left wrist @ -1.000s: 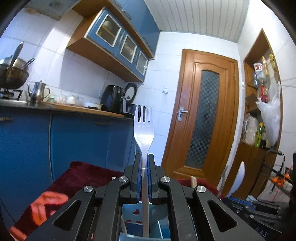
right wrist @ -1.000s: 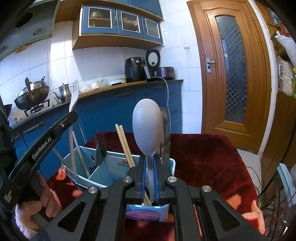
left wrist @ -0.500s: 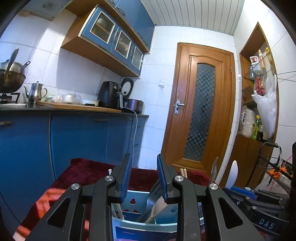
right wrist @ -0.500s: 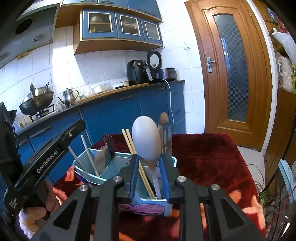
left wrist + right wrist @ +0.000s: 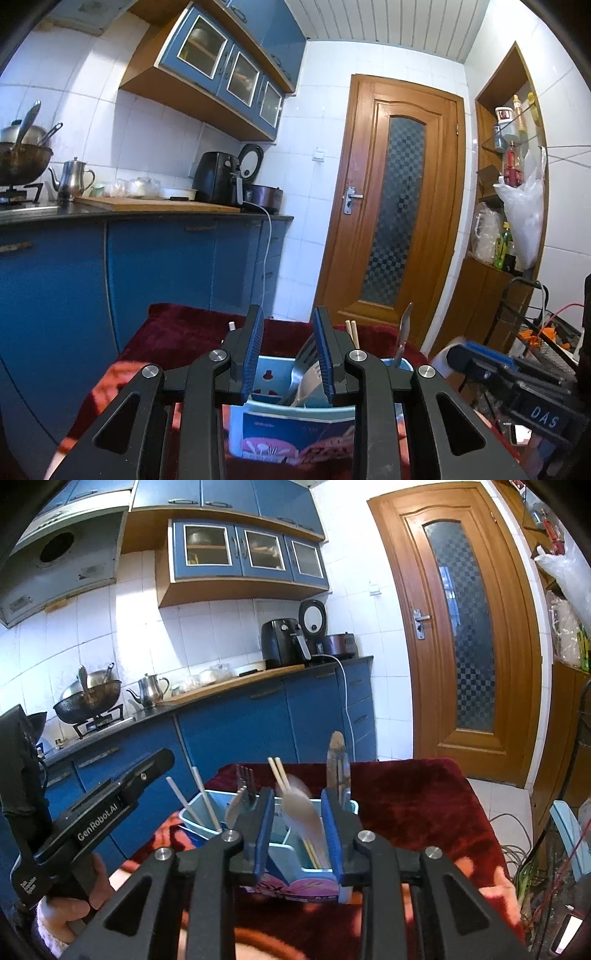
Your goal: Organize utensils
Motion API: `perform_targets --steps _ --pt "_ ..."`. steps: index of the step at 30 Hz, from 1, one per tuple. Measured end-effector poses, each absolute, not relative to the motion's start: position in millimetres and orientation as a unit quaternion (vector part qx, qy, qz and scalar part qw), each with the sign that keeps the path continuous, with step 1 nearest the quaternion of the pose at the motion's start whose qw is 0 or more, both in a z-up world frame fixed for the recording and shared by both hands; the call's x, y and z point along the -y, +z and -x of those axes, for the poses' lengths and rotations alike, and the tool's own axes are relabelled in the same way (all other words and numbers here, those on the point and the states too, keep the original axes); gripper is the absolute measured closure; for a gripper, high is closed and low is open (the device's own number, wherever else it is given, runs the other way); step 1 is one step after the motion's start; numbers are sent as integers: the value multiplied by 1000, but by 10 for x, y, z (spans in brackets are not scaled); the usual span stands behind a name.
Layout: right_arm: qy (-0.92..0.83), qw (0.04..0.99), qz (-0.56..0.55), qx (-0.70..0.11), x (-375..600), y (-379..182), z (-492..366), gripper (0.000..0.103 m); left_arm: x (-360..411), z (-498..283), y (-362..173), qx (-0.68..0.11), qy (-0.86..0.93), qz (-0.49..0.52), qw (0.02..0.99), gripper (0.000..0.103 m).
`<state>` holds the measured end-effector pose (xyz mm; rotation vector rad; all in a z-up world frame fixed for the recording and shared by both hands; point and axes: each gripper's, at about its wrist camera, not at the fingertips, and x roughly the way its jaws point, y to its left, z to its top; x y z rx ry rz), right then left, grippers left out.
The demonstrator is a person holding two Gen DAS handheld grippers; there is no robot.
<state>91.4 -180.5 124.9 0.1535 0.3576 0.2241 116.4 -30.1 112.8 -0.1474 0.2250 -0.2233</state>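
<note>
Utensils stand in a light-blue caddy on the red cloth before us; our left gripper gapes empty. From the right, two chopsticks, one fork, one blurred spoon; right gripper parted, having just opened.

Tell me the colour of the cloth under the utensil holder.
Dark red cloth, with lighter orange-pink patches near the front; clearest in the right wrist view.

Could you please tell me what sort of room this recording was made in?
Most likely a home kitchen: a wok sits on a gas stove, a kettle and an air fryer stand on the counter, and blue wall cabinets hang above.
</note>
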Motion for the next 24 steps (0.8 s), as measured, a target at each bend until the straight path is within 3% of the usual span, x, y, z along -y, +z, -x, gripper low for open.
perform_targets --steps 15,22,24 --pt "120 978 -75 -150 1679 1456 -338 63 187 -559 1329 -147 -122 53 980 75" --pt "116 979 -76 -149 1638 1409 -74 53 113 -268 1321 -166 -118 38 978 74" --pt "113 979 -78 -152 1632 1368 -17 48 95 -196 1295 -171 -114 36 978 69"
